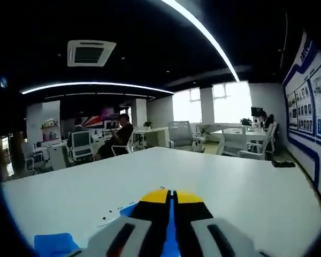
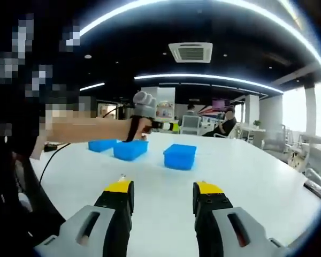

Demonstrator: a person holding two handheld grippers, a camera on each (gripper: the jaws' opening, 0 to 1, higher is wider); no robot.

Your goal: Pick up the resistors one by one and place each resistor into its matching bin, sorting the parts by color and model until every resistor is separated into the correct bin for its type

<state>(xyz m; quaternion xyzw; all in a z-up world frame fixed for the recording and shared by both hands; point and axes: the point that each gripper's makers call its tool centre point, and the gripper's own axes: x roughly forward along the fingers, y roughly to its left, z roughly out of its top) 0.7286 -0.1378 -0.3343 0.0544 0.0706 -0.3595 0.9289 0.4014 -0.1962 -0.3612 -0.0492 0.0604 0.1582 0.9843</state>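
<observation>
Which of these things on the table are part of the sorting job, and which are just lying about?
For the job: three blue plastic bins; small strip of parts, likely resistors; left gripper; right gripper.
Lying about: flat black object; black cable; white office chairs.

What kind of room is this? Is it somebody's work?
It looks like an open office. Past the big white table a person sits among desks, chairs and a computer screen, and posters cover one wall. Three blue bins stand on the table for the sorting job.
</observation>
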